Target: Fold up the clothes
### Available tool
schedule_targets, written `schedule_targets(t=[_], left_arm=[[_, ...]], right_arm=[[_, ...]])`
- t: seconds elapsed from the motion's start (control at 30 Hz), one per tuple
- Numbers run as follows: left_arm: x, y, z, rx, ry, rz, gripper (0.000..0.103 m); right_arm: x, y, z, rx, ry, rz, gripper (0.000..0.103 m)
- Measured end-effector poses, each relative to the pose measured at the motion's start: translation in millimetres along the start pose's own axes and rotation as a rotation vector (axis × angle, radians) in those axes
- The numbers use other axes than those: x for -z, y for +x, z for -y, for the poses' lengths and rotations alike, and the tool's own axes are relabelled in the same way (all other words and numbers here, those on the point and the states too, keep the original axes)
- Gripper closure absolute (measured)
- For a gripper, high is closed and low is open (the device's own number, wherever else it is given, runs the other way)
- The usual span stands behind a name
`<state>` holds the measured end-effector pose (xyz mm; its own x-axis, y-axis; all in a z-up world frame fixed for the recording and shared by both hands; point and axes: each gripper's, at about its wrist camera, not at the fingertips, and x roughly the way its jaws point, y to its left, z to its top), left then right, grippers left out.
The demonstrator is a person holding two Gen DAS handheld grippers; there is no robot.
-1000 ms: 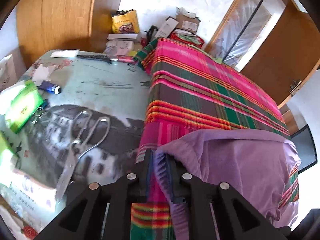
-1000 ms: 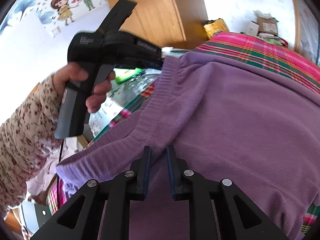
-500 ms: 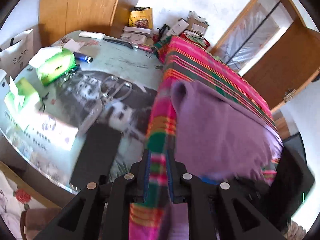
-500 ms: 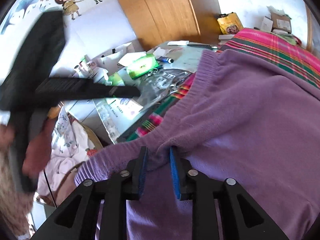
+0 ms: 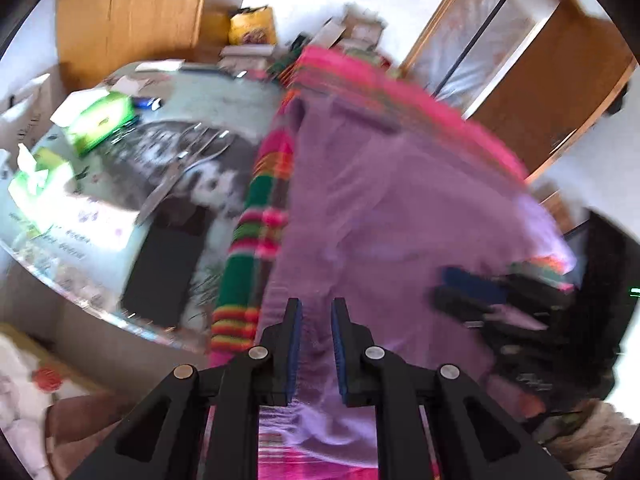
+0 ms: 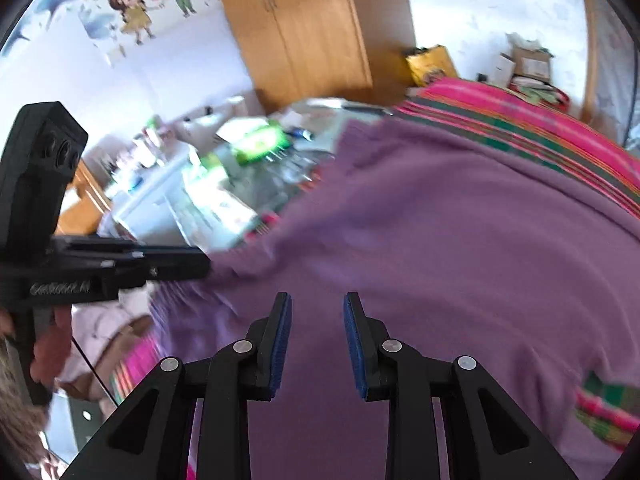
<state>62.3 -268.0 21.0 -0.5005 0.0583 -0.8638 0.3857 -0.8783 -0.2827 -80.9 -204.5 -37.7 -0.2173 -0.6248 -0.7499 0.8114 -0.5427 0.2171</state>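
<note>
Purple fleece garment [image 6: 440,240] spread on the pink-and-green plaid blanket [image 6: 520,128].

Left gripper [image 5: 316,320]: fingers clenched on a fold of the garment's near edge. Right gripper [image 6: 316,316]: fingers released, spread above the fabric, grasping nothing. Green tissue pack [image 5: 100,120] lies at ten o'clock on the glass-topped table [image 5: 224,96].
</note>
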Motion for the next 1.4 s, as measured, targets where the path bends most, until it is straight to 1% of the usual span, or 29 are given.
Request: schedule_targets(t=[0.07,0.13,0.2,0.23,0.3,0.4,0.47,0.57,0.63,0.67,0.73,0.8,0.87,0.93,1.0,1.07,1.13,1.23,1.3,1.33,1.4], left_arm=[[1,6,-5,-0.042,-0.002,-0.012,0.088],[2,10,-12,-0.070,-0.017,-0.020,0.084],[5,8,-24,-0.044,-0.081,-0.015,0.077],[7,7,-27,-0.049,-0.090,-0.008,0.076],[13,6,-31,-0.056,-0.096,0.014,0.070],[14,6,-32,-0.063,-0.102,0.024,0.068],[12,6,-30,-0.086,-0.107,0.015,0.066],[9,6,-26,-0.140,-0.109,0.006,0.066],[6,4,-22,-0.196,-0.101,0.007,0.068],[5,3,-20,-0.204,-0.101,0.011,0.071],[1,-1,-17,-0.214,-0.101,0.023,0.072],[-7,-5,-10,-0.187,-0.088,0.039,0.072],[-19,-8,-4,-0.160,-0.073,0.055,0.072],[-37,-10,1,-0.112,-0.076,0.085,0.072],[-61,-8,4,-0.038,-0.101,0.105,0.072],[-84,0,4,0.027,-0.136,0.107,0.072],[-106,11,6,0.053,-0.162,0.101,0.072],[-136,33,6,0.081,-0.162,0.070,0.072],[-150,47,3,0.071,-0.177,0.046,0.072],[-155,54,-1,0.072,-0.202,0.042,0.072],[-163,68,-11,0.100,-0.257,0.016,0.072]], right_arm=[[12,-5,5,0.026,0.002,-0.014,0.074],[18,-6,7,0.024,0.010,-0.017,0.074],[25,-10,9,0.016,0.018,-0.019,0.074],[28,-13,10,0.012,0.022,-0.020,0.074],[35,-19,12,0.016,0.021,-0.019,0.074],[46,-33,22,0.041,0.039,-0.008,0.074],[55,-39,31,0.064,0.059,-0.012,0.074],[68,-46,41,0.089,0.075,-0.026,0.074],[75,-51,46,0.102,0.080,-0.037,0.075],[78,-54,49,0.107,0.082,-0.039,0.076],[84,-60,54,0.116,0.085,-0.043,0.075],[86,-68,59,0.137,0.087,-0.032,0.075],[87,-79,66,0.137,0.096,-0.013,0.075],[87,-87,71,0.147,0.101,0.001,0.075],[87,-90,74,0.153,0.104,0.010,0.075],[86,-90,79,0.148,0.120,0.014,0.075],[85,-89,84,0.144,0.142,0.012,0.075],[81,-85,91,0.138,0.152,0.008,0.075],[78,-82,95,0.134,0.158,0.006,0.075],[77,-81,97,0.132,0.162,0.005,0.075],[73,-78,101,0.124,0.172,0.007,0.075]])
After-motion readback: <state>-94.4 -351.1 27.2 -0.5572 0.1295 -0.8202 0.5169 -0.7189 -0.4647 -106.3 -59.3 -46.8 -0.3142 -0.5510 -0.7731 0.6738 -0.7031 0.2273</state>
